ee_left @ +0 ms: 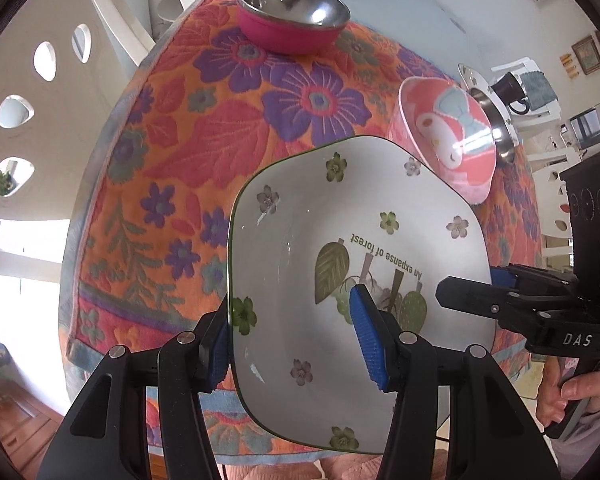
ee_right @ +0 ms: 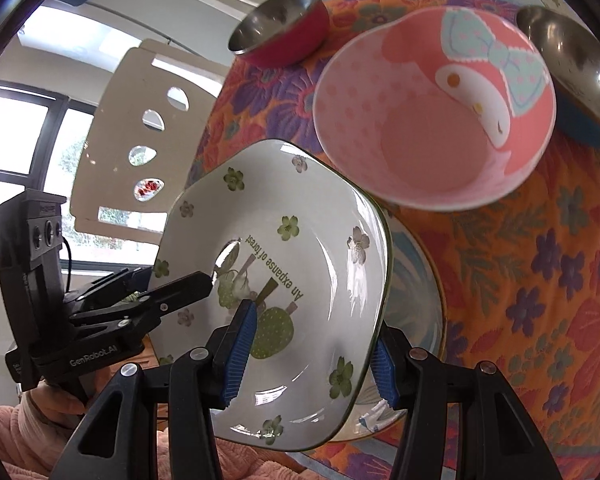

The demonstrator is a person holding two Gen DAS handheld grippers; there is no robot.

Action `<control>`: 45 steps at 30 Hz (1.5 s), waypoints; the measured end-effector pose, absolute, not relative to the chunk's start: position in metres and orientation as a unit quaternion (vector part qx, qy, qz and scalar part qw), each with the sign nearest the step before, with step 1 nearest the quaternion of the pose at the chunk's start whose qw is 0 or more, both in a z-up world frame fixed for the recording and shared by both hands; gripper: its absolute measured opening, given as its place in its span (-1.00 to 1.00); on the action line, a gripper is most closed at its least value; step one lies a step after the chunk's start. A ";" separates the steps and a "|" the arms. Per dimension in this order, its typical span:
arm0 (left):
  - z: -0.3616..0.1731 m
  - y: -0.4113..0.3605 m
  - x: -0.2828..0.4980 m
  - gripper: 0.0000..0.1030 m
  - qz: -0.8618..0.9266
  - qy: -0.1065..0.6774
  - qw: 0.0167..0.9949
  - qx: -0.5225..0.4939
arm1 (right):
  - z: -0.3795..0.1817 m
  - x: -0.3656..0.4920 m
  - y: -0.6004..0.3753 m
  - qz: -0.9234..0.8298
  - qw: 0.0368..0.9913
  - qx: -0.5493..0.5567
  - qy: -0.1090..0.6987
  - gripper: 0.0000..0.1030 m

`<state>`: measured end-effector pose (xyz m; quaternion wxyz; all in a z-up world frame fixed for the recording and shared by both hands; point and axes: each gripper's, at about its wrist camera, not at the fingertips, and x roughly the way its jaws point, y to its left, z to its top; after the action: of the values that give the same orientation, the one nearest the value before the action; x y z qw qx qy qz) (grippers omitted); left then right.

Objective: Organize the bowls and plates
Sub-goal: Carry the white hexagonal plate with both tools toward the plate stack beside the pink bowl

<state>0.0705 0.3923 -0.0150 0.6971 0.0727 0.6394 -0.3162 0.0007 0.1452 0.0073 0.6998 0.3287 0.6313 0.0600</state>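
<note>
Both tools are clamped on the same white square plate point(ee_left: 364, 280), a deep dish with green flowers, leaf drawings and the words "An expanse of forest". The left hand-held gripper point(ee_left: 296, 344) pinches the plate's left rim, one blue pad point(ee_left: 370, 344) pressed on the inside face and the other behind the edge. The right hand-held gripper point(ee_right: 312, 352) grips the opposite rim the same way — one pad inside, one outside. The plate hangs tilted over the near edge of the counter point(ee_left: 440, 28), which is covered by an orange floral cloth point(ee_left: 180, 152). In the right wrist view a second dish with a blue pattern point(ee_right: 418, 280) lies on the cloth just beneath and behind the held plate. Just beyond the plate sits a pink bowl point(ee_right: 432, 112) with a cartoon face and a blue bow. Farther off stands a steel bowl with a pink outside point(ee_left: 292, 20), and to the right of the pink bowl another steel bowl point(ee_right: 572, 64) — its outer side looks blue. A person's fingers point(ee_left: 560, 396) wrap the right tool's handle.
</note>
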 end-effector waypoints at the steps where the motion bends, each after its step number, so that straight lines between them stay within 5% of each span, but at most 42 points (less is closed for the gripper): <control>1: -0.015 0.393 0.070 -0.03 -0.316 0.640 0.697 0.073 | 0.006 -0.001 0.145 0.060 0.698 0.330 0.632 0.02; 45: -0.032 0.371 0.055 -0.01 -0.317 0.637 0.689 0.139 | -0.035 -0.010 0.152 0.037 0.659 0.337 0.672 0.01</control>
<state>0.0549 0.3707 -0.0320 0.6890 0.1386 0.6371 -0.3166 -0.0104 0.1522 -0.0354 0.6585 0.3370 0.6719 0.0368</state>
